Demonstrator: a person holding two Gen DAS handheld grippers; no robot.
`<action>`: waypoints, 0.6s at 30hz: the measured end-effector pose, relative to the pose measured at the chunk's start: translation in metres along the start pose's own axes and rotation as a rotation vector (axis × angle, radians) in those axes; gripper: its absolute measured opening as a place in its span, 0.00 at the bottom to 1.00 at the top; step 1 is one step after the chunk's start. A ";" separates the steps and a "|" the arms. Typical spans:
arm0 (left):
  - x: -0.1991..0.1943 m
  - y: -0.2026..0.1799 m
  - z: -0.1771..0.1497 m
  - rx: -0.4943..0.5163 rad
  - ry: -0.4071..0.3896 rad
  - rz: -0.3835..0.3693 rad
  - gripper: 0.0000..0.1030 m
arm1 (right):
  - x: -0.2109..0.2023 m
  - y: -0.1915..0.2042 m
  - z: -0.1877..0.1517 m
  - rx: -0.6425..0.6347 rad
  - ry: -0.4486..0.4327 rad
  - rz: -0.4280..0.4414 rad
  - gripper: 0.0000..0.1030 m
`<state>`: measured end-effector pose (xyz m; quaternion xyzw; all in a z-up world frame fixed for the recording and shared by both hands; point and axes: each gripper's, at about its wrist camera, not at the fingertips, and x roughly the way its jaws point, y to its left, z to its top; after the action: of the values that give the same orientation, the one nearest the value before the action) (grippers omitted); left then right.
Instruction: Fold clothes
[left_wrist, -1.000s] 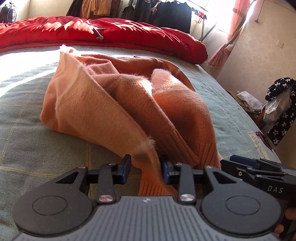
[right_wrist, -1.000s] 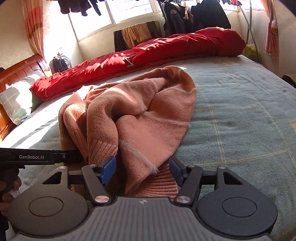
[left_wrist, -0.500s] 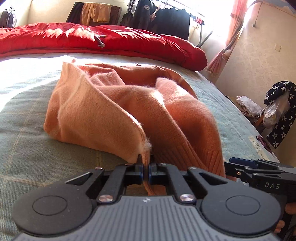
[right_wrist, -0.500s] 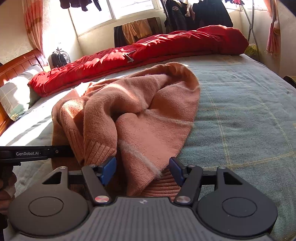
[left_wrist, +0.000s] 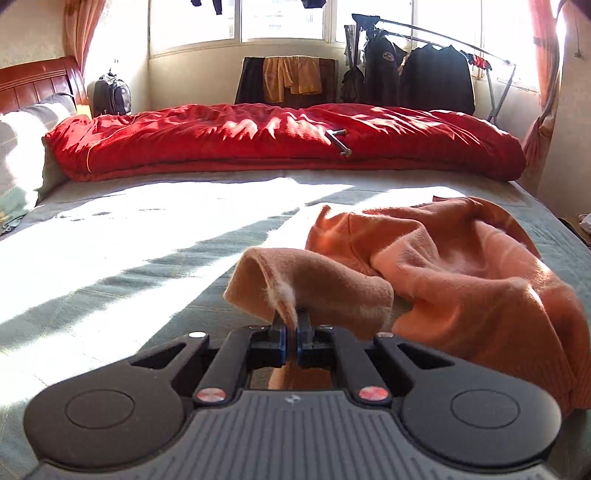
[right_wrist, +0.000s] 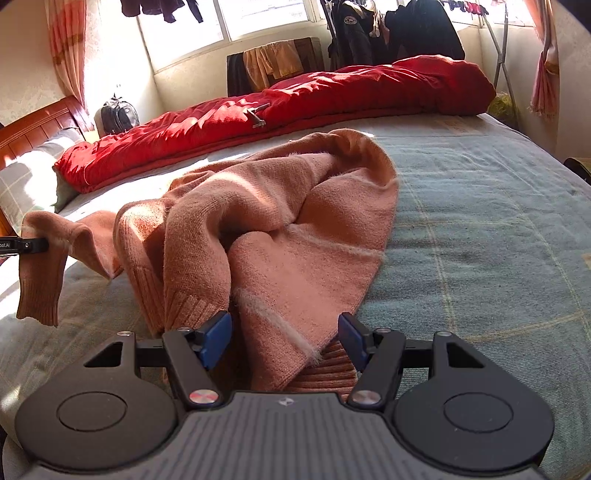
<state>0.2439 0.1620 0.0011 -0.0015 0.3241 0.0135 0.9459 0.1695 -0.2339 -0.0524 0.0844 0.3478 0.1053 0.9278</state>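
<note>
We see a salmon-orange sweater (right_wrist: 280, 229) lying bunched and crumpled on a grey-green bed (right_wrist: 480, 229), on the near side of a rolled red quilt (right_wrist: 295, 110) that runs along the bed's far edge. No neat fold shows yet, so we judge the folding barely begun: the garment needs spreading flat before any fold.

Our left gripper (left_wrist: 291, 334) is clamped tight on one sleeve (left_wrist: 310, 288), near its ribbed cuff (right_wrist: 38, 299). In the right wrist view that sleeve is lifted clear of the bed, off to the left of the sweater's heap, with the cuff dangling below the pinch.

Our right gripper (right_wrist: 284, 341) stands wide apart at the sweater's near edge. Fabric lies between its blue pads (right_wrist: 216, 338), but they do not press on it, so it holds nothing.
</note>
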 end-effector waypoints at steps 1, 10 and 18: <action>0.002 0.008 0.004 -0.001 0.000 0.024 0.02 | 0.000 0.000 0.000 0.000 0.000 -0.004 0.66; 0.024 0.076 0.018 -0.028 0.037 0.180 0.02 | 0.000 -0.001 0.007 -0.014 -0.004 -0.038 0.66; 0.055 0.137 0.028 -0.067 0.128 0.282 0.03 | 0.003 0.000 0.014 -0.017 -0.017 -0.069 0.67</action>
<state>0.3006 0.3005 -0.0100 0.0116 0.3801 0.1569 0.9115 0.1813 -0.2339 -0.0436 0.0656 0.3418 0.0756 0.9344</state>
